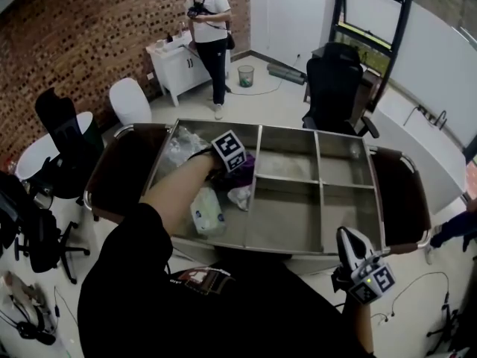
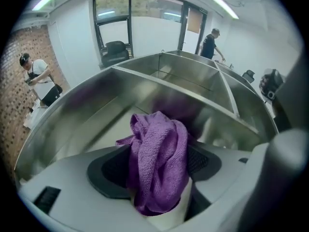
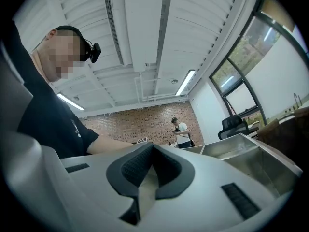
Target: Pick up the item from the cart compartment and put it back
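Note:
A crumpled purple cloth (image 1: 246, 162) lies in the left compartment of the steel cart (image 1: 287, 129). My left gripper (image 1: 227, 166) reaches down into that compartment over it. In the left gripper view the cloth (image 2: 159, 158) stands bunched between the two dark pads (image 2: 108, 170), which are spread wide, so the left gripper (image 2: 159, 182) is open around it. My right gripper (image 1: 352, 246) hovers outside the cart's near right corner. It points up and away, and in the right gripper view its pads (image 3: 133, 166) meet with nothing between them.
The same compartment holds a white packet (image 1: 207, 211), a white crumpled wad (image 1: 240, 196) and a clear plastic bag (image 1: 179, 148). A black office chair (image 1: 332, 88) stands behind the cart, more chairs (image 1: 63, 136) to the left. A person (image 1: 209, 36) stands by a white cabinet.

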`<control>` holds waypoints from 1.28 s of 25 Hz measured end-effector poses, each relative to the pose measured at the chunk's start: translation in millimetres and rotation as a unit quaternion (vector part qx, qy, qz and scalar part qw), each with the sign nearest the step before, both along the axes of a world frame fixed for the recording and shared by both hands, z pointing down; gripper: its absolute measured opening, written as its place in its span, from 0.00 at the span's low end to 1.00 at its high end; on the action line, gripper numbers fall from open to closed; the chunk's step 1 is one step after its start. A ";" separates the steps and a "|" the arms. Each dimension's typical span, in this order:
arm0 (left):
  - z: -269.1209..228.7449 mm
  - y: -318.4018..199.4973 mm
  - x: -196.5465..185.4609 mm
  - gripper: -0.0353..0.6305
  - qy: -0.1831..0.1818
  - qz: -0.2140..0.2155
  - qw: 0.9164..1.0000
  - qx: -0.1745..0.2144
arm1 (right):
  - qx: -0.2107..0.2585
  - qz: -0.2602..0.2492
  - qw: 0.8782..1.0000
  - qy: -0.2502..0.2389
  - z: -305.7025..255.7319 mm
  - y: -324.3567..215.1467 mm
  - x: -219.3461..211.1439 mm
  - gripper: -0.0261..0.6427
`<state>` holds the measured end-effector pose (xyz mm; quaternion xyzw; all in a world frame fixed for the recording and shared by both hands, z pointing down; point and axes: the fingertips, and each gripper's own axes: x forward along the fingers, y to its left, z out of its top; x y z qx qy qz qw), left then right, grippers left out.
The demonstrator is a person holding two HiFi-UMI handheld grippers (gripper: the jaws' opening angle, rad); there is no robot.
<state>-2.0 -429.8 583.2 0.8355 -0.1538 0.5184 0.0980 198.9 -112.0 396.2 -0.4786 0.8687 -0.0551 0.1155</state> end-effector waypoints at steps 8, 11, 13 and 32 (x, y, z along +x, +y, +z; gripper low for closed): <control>-48.9 -1.3 -5.9 0.27 0.093 -0.037 0.990 0.095 | -0.009 -0.031 0.999 0.008 -4.9 -9.4 -15.8 0.02; -112.6 23.7 -14.4 0.27 0.196 -0.052 0.972 0.119 | -0.014 -0.044 0.999 0.013 -4.5 -13.0 -18.6 0.02; -152.8 59.4 -19.6 0.27 0.266 -0.039 0.954 0.130 | -0.016 -0.053 0.998 0.017 -4.1 -17.7 -23.5 0.02; -195.9 228.1 -20.0 0.22 0.590 -0.022 0.805 0.052 | -0.036 -0.109 0.992 0.048 -9.4 -46.7 -68.1 0.02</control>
